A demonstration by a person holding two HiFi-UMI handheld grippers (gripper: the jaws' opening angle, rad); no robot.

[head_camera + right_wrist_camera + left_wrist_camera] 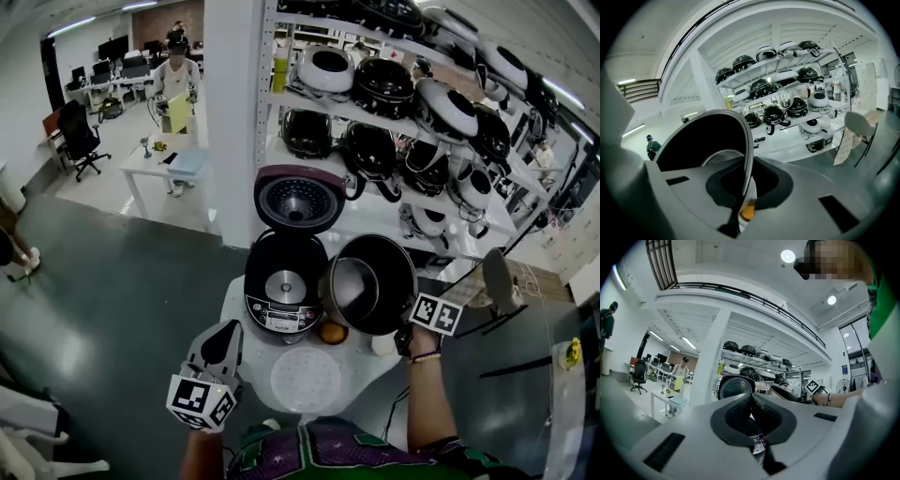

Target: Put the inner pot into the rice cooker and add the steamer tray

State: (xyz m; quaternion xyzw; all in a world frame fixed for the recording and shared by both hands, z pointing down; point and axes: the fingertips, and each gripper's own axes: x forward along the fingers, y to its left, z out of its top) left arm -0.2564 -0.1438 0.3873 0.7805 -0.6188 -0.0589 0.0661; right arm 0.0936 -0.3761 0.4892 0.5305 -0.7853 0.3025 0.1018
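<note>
The black rice cooker [284, 286] stands on a small round white table [361, 373] with its lid [300, 199] raised and its well empty. My right gripper [407, 326] is shut on the rim of the dark inner pot [370, 281], which hangs tilted above the table, just right of the cooker. In the right gripper view the pot's rim [746, 154] runs between the jaws. The white perforated steamer tray [306, 380] lies flat on the table's near side. My left gripper [223, 330] is shut and empty, left of the tray. Its pads [759, 406] meet in the left gripper view.
An orange round thing [332, 332] and a white cup [382, 345] sit on the table under the pot. Shelves of rice cookers [403, 112] stand behind. A person [176, 80] stands at a white desk [164, 164] far left. A fan [497, 279] is at the right.
</note>
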